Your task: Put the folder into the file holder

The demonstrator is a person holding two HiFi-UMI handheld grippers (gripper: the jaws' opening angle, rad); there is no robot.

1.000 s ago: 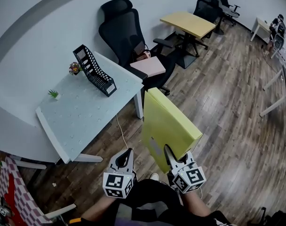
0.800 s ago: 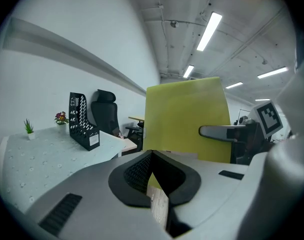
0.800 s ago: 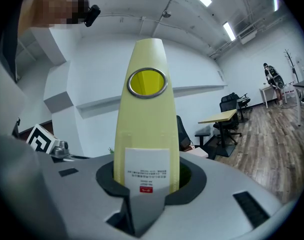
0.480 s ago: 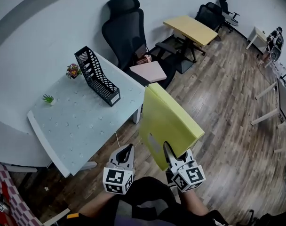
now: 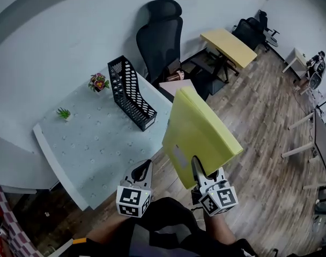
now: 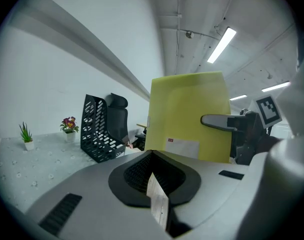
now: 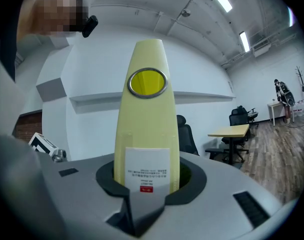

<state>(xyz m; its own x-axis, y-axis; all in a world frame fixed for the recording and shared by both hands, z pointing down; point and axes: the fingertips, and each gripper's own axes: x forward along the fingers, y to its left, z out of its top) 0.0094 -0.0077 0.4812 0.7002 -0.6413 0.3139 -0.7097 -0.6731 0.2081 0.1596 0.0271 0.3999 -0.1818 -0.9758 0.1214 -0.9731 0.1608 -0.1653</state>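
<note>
Fingers of the right gripper [image 5: 195, 171] clamp the yellow folder [image 5: 203, 135] at its near end; the black file holder [image 5: 132, 92] stands ahead-left on the worktop [image 5: 82, 143]. The left gripper [image 5: 143, 170] has its fingers closed, empty.

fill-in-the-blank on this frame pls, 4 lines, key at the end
1. The right hand-held gripper clamps the ___ folder.
2. The black file holder stands on the white ___.
3. Inside, the file holder is ___.
4. The left hand-held gripper holds ___.
Missing words: yellow; table; empty; nothing.
</note>
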